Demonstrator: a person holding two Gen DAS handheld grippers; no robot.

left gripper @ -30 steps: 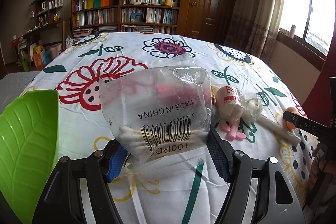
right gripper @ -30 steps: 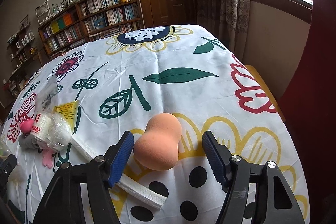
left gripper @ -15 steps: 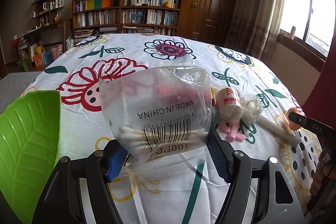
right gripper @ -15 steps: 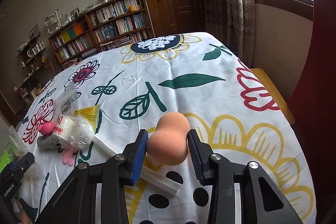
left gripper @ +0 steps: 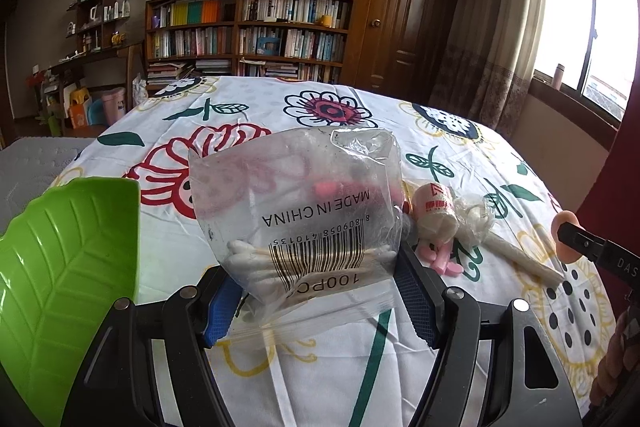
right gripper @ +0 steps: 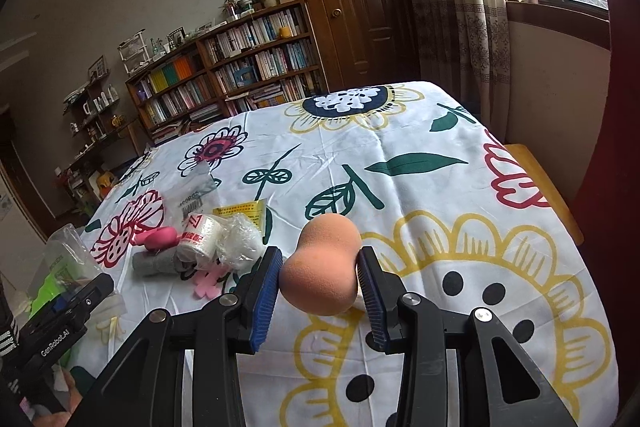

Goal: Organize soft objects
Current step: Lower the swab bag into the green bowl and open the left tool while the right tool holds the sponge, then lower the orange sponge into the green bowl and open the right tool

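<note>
My left gripper [left gripper: 320,299] is shut on a clear bag of cotton swabs [left gripper: 304,211], held upright across its width above the flowered tablecloth [left gripper: 248,107]. A green leaf-shaped tray [left gripper: 68,267] lies just left of it. In the right wrist view my right gripper [right gripper: 320,279] is shut on an orange gourd-shaped sponge [right gripper: 324,263], pinched at its wide lower half and lifted off the cloth. The sponge [left gripper: 562,227] also peeks in at the right edge of the left wrist view.
A cluster lies between the grippers: a gauze roll [right gripper: 200,235], a wrapped cotton wad [right gripper: 240,247], a pink sponge [right gripper: 158,239], a grey piece [right gripper: 152,263], a pink flower sponge [right gripper: 208,283] and a yellow packet [right gripper: 244,211]. A white strip [left gripper: 520,259] lies nearby.
The right gripper went from open around the sponge to shut on it and raised it off the cloth. The left gripper kept the bag, barely moving.
</note>
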